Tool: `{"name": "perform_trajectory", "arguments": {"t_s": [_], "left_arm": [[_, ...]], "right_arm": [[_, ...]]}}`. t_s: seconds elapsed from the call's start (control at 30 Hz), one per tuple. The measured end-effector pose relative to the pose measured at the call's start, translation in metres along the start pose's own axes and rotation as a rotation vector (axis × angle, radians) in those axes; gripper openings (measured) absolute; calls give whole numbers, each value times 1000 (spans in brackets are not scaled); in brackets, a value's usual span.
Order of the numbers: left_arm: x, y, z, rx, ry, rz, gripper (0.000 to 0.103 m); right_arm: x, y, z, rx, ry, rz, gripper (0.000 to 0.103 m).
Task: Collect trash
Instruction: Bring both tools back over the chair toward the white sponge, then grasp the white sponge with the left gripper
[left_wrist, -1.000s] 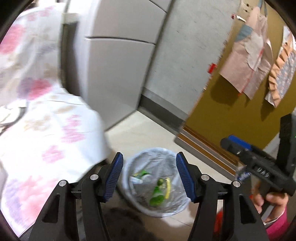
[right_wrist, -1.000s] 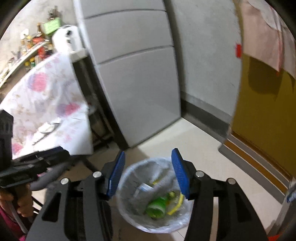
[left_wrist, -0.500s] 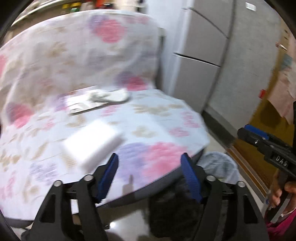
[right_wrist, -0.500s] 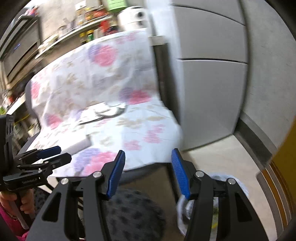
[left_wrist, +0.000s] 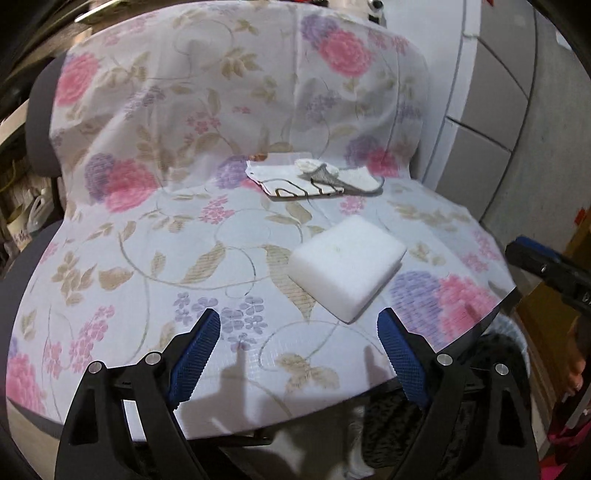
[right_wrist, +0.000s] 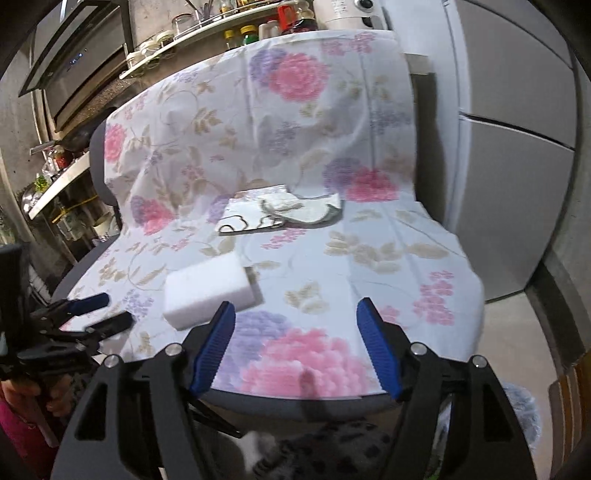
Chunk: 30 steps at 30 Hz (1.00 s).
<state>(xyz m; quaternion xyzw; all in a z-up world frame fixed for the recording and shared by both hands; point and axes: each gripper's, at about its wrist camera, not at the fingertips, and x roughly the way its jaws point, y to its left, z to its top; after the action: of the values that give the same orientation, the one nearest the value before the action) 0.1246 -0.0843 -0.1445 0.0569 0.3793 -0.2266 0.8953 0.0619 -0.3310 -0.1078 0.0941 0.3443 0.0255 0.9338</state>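
Two grippers, left (left_wrist: 297, 334) and right (right_wrist: 295, 325), fingers spread empty, face one white sponge (left_wrist: 347, 267).

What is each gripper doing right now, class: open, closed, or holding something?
Left gripper: open, holding nothing, above the front of the cloth-covered seat.
Right gripper: open, holding nothing, near the white foam block.

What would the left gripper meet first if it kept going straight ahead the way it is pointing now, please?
Probably the white foam block, which lies on the flowered cloth just ahead of the open left gripper, slightly toward its right finger. Depth is uncertain; a low path could touch the cloth first.
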Motion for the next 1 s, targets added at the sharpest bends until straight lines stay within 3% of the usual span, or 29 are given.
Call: {"name": "perform_trajectory", "arguments": {"t_s": [0.2, 0.27, 0.5, 0.6, 0.77, 1.0], "left_arm": [[25, -19, 4, 33, 42, -35, 84], [32, -27, 5, 43, 60, -38, 72], [47, -45, 11, 39, 81, 7, 63], [57, -49, 13, 43, 95, 39, 47], [48, -42, 15, 6, 60, 32, 38], [8, -12, 35, -62, -41, 76, 38]], "right_arm": [[6, 1, -2, -3, 11, 9, 68], [6, -1, -2, 4, 11, 7, 68], [3, -10, -3, 21, 4, 11, 67], [0, -14, -3, 27, -3, 14, 68], [-4, -15, -4, 24, -4, 9, 68], [7, -7, 14, -13, -1, 18, 67]]}}
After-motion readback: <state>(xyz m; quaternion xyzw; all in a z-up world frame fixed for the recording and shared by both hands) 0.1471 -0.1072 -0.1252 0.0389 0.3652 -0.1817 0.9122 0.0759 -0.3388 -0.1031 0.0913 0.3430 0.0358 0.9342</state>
